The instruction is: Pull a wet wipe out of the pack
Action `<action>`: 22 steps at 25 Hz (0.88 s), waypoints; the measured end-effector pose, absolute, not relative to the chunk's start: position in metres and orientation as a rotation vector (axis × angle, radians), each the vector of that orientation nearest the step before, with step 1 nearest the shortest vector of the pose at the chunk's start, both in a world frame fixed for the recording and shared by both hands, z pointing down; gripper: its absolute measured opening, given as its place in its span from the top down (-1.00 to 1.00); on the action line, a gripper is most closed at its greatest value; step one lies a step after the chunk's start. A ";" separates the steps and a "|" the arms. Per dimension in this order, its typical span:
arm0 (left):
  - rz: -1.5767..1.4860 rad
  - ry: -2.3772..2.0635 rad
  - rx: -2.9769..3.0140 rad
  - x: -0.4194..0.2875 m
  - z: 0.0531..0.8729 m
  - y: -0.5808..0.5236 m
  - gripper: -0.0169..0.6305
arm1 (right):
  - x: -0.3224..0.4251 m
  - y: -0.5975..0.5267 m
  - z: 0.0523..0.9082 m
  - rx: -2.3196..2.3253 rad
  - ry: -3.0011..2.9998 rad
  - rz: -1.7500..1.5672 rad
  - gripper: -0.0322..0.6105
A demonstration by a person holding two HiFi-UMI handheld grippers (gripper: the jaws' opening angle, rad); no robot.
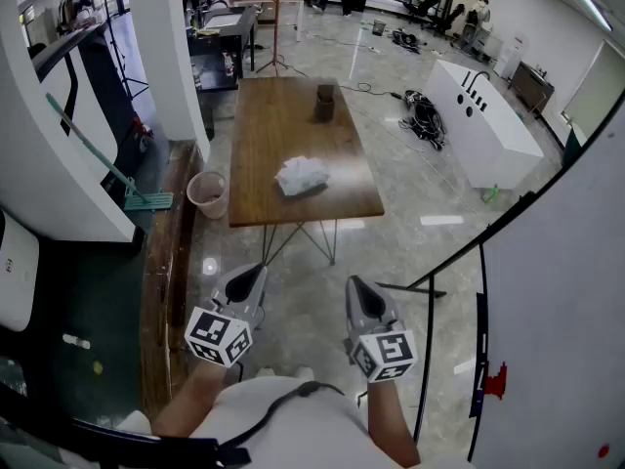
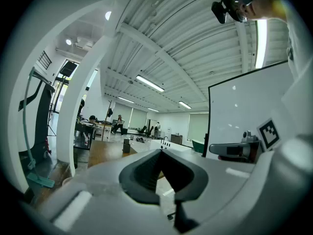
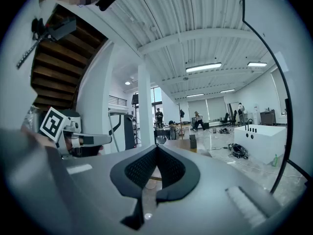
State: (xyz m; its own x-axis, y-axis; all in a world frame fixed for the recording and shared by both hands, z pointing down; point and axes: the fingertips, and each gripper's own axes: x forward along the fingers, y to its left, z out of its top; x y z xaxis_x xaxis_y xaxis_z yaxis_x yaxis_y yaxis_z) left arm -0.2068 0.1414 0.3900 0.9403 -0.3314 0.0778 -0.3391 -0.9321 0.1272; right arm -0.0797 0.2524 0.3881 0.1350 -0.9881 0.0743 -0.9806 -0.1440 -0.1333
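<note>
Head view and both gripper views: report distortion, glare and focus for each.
Head view: fisheye bows the whiteboard edge; wooden table sharp, evenly lit, glints on the glossy floor. Left gripper view: dark circular vignette, ceiling light strip blown out. Right gripper view: same vignette, whiteboard frame curved too.

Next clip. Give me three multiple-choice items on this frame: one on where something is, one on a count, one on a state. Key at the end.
1. The white crumpled bundle lies: A on the wooden table; B in the left gripper; C in the right gripper.
2. Things on the table: A one; B two; C five.
3. Both grippers' jaws are: A wide open; B shut on the bundle; C shut, empty.
Key: A, it rests on the tabletop; B, the bundle and a dark container; C, each gripper view shows the pads meeting with nothing between.
</note>
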 end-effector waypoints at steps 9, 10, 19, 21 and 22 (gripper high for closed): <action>0.067 -0.538 2.960 -0.199 0.389 0.135 0.93 | -0.071 0.241 0.385 -2.302 2.054 -0.195 0.88; 0.071 -0.533 2.960 -0.197 0.388 0.133 0.93 | -0.070 0.238 0.384 -2.287 2.053 -0.202 0.88; 0.063 -0.554 2.961 -0.182 0.383 0.124 0.93 | -0.054 0.228 0.380 -2.234 2.038 -0.231 0.88; 0.069 -0.555 2.958 -0.179 0.385 0.124 0.93 | -0.052 0.227 0.381 -2.227 2.050 -0.232 0.88; 0.068 -0.557 2.956 -0.177 0.385 0.124 0.93 | -0.051 0.227 0.381 -2.223 2.058 -0.234 0.88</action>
